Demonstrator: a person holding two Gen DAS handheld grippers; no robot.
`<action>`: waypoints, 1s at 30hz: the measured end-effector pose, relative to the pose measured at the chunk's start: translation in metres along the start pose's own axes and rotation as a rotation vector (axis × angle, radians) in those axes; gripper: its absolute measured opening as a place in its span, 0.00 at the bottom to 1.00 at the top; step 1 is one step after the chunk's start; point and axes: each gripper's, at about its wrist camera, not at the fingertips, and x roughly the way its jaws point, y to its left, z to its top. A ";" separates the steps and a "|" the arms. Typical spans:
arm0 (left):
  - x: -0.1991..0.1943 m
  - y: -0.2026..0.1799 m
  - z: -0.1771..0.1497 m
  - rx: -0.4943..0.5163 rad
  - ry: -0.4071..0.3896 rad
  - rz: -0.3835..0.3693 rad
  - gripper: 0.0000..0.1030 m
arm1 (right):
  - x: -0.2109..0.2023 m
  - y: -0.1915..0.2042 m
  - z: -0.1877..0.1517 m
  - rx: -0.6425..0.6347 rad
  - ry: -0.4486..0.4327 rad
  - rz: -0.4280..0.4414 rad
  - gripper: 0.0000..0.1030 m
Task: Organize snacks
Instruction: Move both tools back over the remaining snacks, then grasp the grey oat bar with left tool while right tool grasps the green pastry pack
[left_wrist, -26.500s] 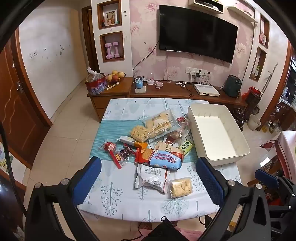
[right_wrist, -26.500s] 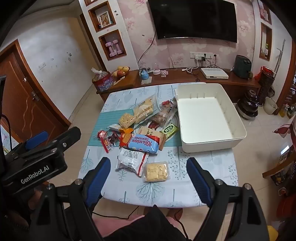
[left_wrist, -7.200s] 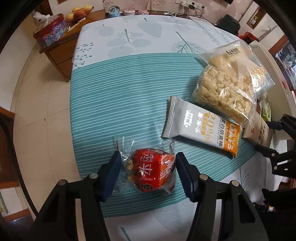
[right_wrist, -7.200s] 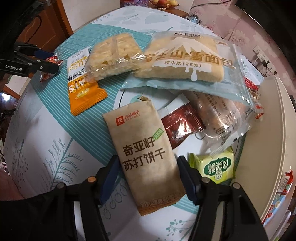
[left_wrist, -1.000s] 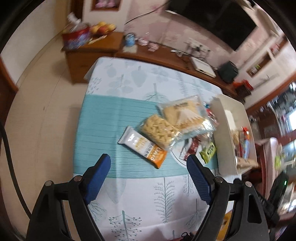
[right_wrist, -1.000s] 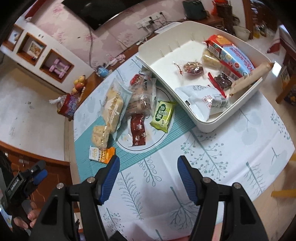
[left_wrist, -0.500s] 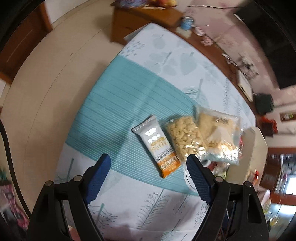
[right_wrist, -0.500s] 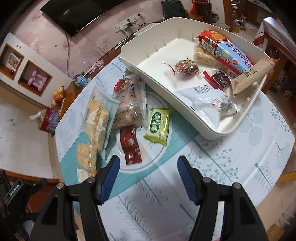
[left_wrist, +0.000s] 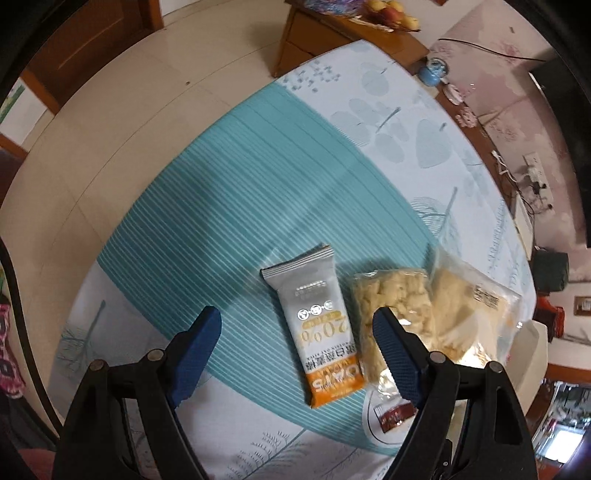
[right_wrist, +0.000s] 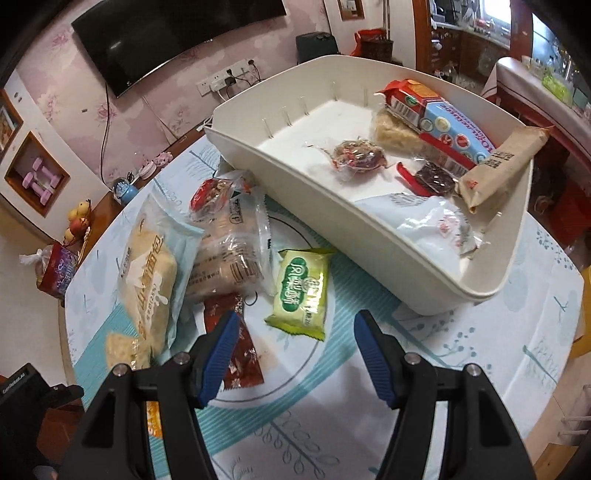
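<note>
Bare tablecloth left of oat bar.

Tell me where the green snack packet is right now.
In the right wrist view the green snack packet lies on the table just ahead of the open right gripper, between the dark red sachet and the white bin.

The tabletop is teal-striped and white with leaf prints. The oat bar wrapper is grey and orange; the tray cream; one snack packet green.
</note>
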 end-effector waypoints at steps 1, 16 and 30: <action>0.005 0.000 -0.001 -0.003 0.006 0.007 0.81 | 0.003 0.001 -0.001 -0.001 -0.003 -0.003 0.63; 0.037 0.008 0.003 -0.094 0.044 -0.001 0.72 | 0.038 0.007 -0.002 -0.047 0.017 -0.057 0.63; 0.052 -0.016 0.004 -0.070 0.068 0.055 0.66 | 0.057 0.001 0.013 -0.089 0.021 -0.085 0.63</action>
